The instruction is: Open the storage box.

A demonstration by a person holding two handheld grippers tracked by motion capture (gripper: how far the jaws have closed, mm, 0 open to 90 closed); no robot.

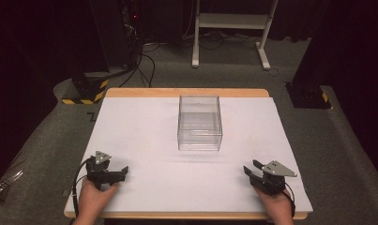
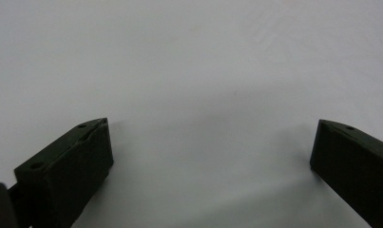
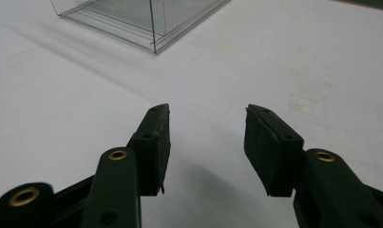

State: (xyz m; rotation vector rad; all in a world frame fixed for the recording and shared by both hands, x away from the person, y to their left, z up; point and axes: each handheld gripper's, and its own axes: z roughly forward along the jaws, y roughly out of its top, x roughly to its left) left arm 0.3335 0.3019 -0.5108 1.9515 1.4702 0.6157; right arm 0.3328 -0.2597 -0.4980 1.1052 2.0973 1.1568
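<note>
Since nothing's been grabbed, the clear plastic box just sits on the white table, closer to the far edge than the near one and about midway between the side edges. Both grippers are well apart from it near the front corners: left gripper by the near-left corner, right gripper by the near-right, each held in a hand, jaws spread with nothing between them. Right gripper view catches a corner of the box up ahead of its parted jaws; left gripper view gives bare table between wide jaws. Beyond the table there's grey carpet, a white desk frame and cables in a dark room.
</note>
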